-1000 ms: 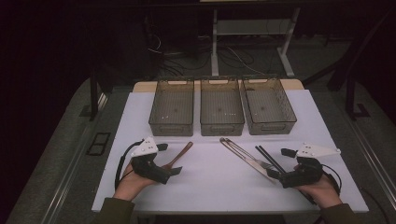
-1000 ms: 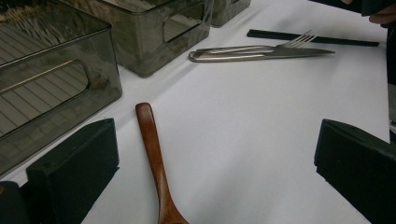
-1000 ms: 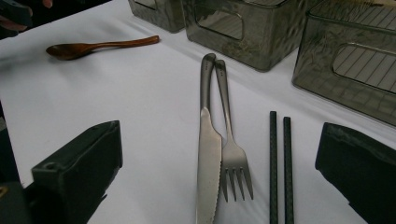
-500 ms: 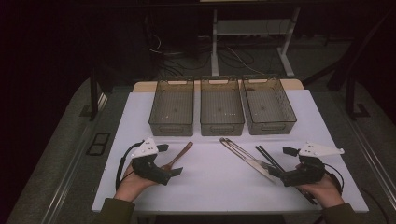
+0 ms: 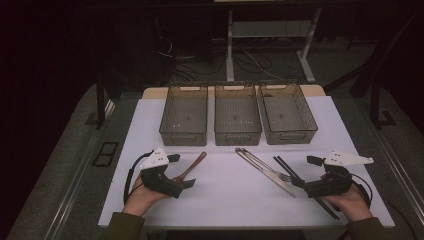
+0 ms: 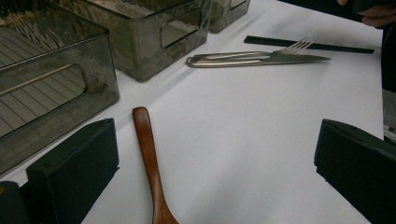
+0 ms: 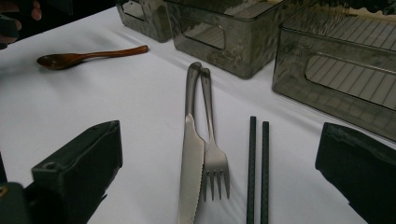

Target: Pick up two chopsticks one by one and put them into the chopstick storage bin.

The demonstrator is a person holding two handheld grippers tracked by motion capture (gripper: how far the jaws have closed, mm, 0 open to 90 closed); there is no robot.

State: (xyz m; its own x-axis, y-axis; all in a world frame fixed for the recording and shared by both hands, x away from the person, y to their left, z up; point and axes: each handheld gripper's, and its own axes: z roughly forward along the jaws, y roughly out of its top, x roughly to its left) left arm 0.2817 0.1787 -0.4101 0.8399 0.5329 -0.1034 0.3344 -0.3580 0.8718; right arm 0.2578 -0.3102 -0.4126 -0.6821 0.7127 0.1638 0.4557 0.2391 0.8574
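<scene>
**Both grippers spread wide over the cutlery, nothing gripped**

The white table [image 5: 225, 200] carries three smoky plastic bins [image 5: 237, 114] in a row at its far side. Your left gripper [image 5: 182, 186] sits with its jaws spread wide, and the wooden spoon [image 6: 149, 158] lies between them, untouched. Your right gripper [image 5: 299, 184] is just as wide, empty, facing the knife [image 7: 191, 163], the fork [image 7: 214, 158] touching it, and the black chopsticks [image 7: 258, 168] just beside.

Right gripper [image 5: 299, 184] now farther right, lower.
</scene>
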